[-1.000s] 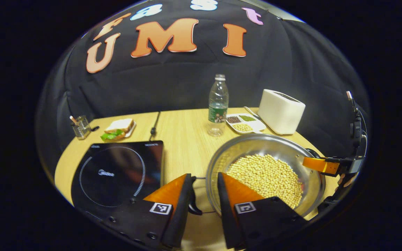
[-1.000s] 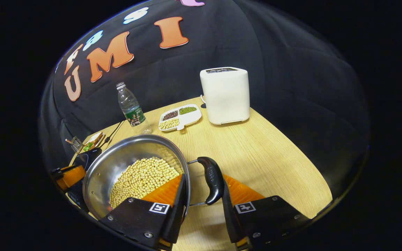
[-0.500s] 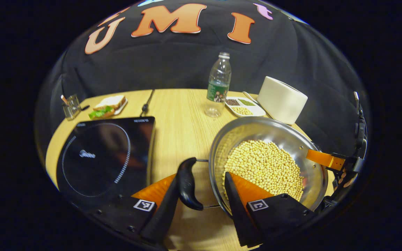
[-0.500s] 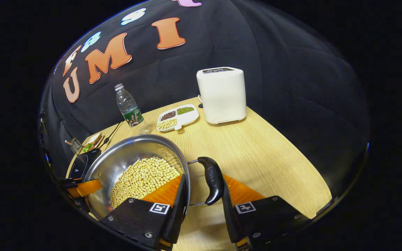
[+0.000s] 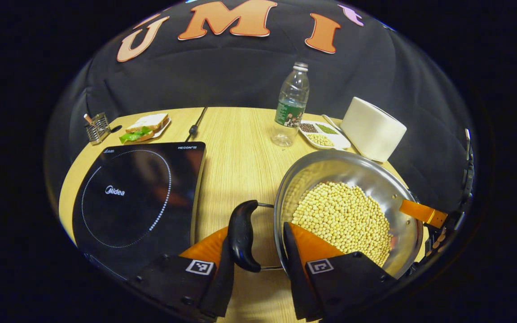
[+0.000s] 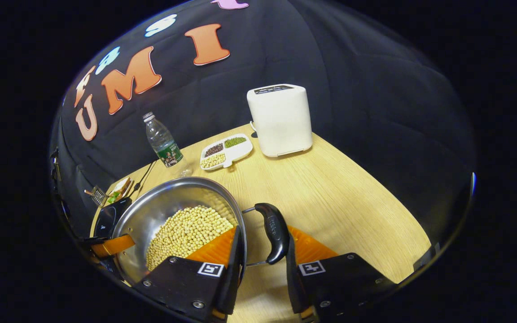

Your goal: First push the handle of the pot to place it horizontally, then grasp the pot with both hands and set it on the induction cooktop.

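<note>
Both grippers have the pot by its sides, set to carry.
Pot (image 5: 348, 197) of beans sits right of the cooktop (image 5: 139, 197); left gripper (image 5: 258, 251) and right gripper (image 6: 263, 251) each straddle rim and black handle, whether squeezing I cannot tell.

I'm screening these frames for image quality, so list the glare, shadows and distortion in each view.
Left gripper view: the induction cooktop mirrors dim reddish shapes on its glossy black top; fisheye bends the table edge into an arc. Right gripper view: the pot wall gleams with highlights above the soybeans; the toaster casts a short dark shadow at its base; both views look sharp.
</note>
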### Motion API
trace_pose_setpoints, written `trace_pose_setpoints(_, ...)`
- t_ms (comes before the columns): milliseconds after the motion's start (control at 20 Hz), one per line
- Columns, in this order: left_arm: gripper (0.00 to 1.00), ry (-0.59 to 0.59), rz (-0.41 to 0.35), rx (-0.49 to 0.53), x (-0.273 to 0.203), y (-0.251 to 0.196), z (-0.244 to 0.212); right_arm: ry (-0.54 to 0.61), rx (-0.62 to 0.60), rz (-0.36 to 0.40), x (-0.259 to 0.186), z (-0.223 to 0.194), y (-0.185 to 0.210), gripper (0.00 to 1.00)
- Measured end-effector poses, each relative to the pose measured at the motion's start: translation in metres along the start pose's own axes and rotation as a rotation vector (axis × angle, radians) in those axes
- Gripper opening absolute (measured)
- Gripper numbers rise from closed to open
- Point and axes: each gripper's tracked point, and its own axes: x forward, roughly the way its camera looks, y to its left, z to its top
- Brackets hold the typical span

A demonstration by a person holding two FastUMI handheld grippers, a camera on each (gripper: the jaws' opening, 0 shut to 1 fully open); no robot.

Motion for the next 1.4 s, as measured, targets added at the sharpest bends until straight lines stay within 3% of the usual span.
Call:
trace_pose_setpoints(400, 0.64, -0.075, -0.007, -0.037, -0.051, 0.025, 0.040, -0.080, 0.001, 0.032, -0.039, 0.038, 0.045, 0.46)
trace_pose_setpoints(450, 0.59, -0.087, -0.003, -0.041, -0.057, 0.031, 0.045, -0.087, -0.001, 0.040, -0.044, 0.042, 0.053, 0.46)
trace_pose_setpoints(600, 0.58, -0.124, 0.011, -0.045, -0.076, 0.052, 0.063, -0.100, -0.006, 0.061, -0.053, 0.049, 0.078, 0.46)
trace_pose_setpoints(650, 0.64, -0.134, 0.016, -0.053, -0.081, 0.061, 0.069, -0.104, -0.009, 0.068, -0.054, 0.051, 0.088, 0.46)
trace_pose_setpoints(750, 0.58, -0.147, 0.027, -0.070, -0.091, 0.077, 0.075, -0.111, -0.018, 0.084, -0.056, 0.056, 0.108, 0.46)
trace_pose_setpoints(1000, 0.63, -0.167, 0.070, -0.106, -0.114, 0.125, 0.086, -0.118, -0.041, 0.128, -0.061, 0.059, 0.160, 0.46)
trace_pose_setpoints(1400, 0.63, -0.186, 0.137, -0.146, -0.141, 0.197, 0.094, -0.087, -0.048, 0.203, -0.056, 0.046, 0.235, 0.46)
